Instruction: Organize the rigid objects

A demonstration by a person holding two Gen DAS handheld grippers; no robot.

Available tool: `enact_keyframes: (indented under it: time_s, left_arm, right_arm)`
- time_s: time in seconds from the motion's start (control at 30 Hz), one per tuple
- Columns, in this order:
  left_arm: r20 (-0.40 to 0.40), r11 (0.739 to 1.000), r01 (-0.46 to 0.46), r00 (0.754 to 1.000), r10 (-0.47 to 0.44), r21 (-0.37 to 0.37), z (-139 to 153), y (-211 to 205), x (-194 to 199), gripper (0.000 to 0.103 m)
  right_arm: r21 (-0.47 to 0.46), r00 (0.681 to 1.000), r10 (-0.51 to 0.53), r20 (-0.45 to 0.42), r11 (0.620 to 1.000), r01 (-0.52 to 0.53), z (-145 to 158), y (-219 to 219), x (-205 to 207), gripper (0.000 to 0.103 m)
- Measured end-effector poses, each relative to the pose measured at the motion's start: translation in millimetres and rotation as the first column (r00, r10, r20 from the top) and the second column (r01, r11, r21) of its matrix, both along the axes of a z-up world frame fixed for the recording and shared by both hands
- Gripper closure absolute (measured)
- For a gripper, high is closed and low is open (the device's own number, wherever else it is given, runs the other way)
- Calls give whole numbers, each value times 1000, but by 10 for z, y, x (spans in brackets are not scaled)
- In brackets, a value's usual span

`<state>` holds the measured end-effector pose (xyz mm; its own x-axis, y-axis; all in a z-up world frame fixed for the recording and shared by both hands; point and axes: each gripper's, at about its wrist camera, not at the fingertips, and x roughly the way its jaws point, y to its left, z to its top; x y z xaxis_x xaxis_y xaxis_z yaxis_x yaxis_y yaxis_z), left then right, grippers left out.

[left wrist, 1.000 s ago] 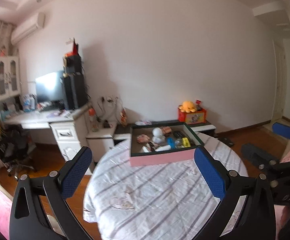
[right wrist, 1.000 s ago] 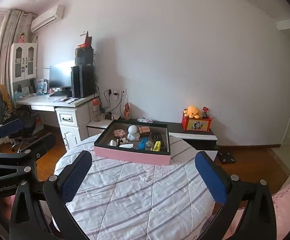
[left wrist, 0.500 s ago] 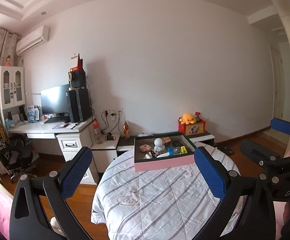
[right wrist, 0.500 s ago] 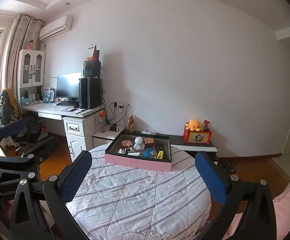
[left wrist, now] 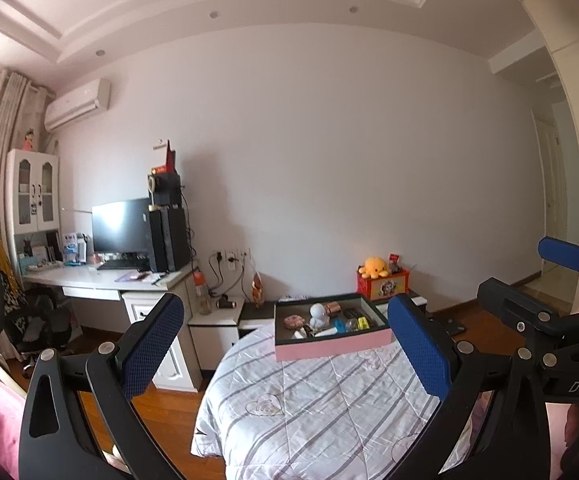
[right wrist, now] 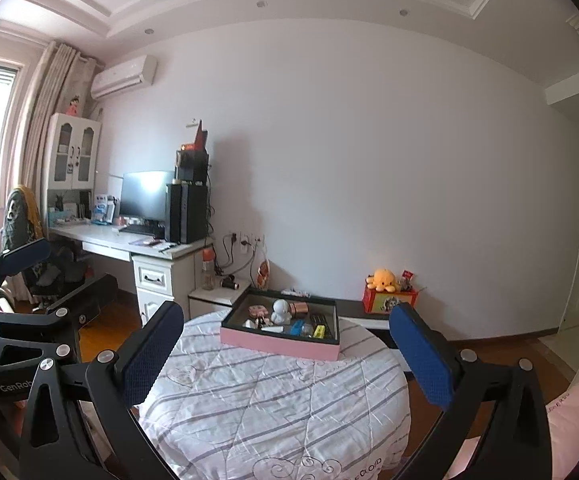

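Several small rigid items sit in the pink tray (right wrist: 279,345) at the far side of the round quilt-covered worktop (right wrist: 273,408): white figurine (right wrist: 281,312), copper cylinder (right wrist: 299,309), black remote (right wrist: 318,319), blue piece (right wrist: 296,327), yellow piece (right wrist: 319,331); all look light and stiff, the figurine probably smooth and rounded, so pinch it across the body, and take the remote across its short width. Left tool (left wrist: 285,354) and right tool (right wrist: 285,356) are both spread wide, holding nothing, hanging at the near edge well apart from the tray. Quilt is soft, so anything set down on it may tip.
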<state>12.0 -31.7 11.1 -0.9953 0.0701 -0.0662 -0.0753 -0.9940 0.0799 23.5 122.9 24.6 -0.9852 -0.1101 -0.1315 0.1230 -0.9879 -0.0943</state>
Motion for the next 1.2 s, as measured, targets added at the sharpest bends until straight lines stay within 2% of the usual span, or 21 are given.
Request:
enact_keyframes:
  time_s: [0.23, 0.73, 1.2]
  left_arm:
    - [-45, 1000, -21, 999, 21, 6, 38, -89, 217, 0]
    - [-66, 1000, -20, 998, 21, 13, -29, -186, 228, 0]
    - [-64, 1000, -21, 998, 21, 0, -69, -190, 217, 0]
  right_arm:
    - [-2, 999, 16, -39, 1000, -16, 44, -78, 137, 0]
    - [12, 996, -17, -91, 1000, 18, -12, -232, 219, 0]
    - [3, 997, -7, -81, 1000, 7, -36, -223, 228, 0]
